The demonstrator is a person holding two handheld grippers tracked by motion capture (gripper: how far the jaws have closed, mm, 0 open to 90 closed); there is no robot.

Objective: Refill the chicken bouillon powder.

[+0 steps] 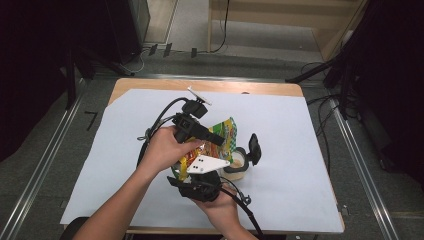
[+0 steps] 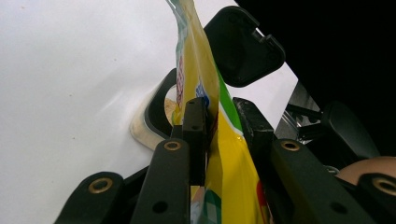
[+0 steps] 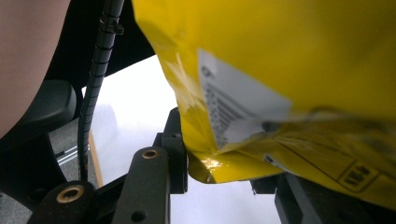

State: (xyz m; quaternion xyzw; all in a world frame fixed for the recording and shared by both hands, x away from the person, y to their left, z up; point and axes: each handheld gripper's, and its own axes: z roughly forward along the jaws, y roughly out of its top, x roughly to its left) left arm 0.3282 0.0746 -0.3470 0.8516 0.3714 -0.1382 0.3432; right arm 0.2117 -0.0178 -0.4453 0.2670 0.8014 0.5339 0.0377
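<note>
1. Snack bag [image 1: 220,137], yellow and green foil, hangs at the centre of the high view over a small container [image 1: 239,161] with a black hinged lid [image 1: 254,148] flipped up, on the pale sheet covering the table [image 1: 300,200]
2. Left gripper [image 1: 215,140] comes in from the upper left of the high view; in the left gripper view its jaws are clamped on the bag's thin edge, with the container's rim [image 2: 159,109] beyond
3. Right gripper [image 1: 200,176] sits below the bag in the high view; in the right gripper view its jaws look closed on the bag's bottom corner [image 3: 219,163], near a white barcode label [image 3: 233,109]
4. Handling, as a judgement: the bag looks light, soft and crinkly, with slick foil that could slide from the pads; contents are likely brittle
5. Best hold: the flat sealed seams at top and bottom, not the puffed middle, so nothing inside gets crushed
</note>
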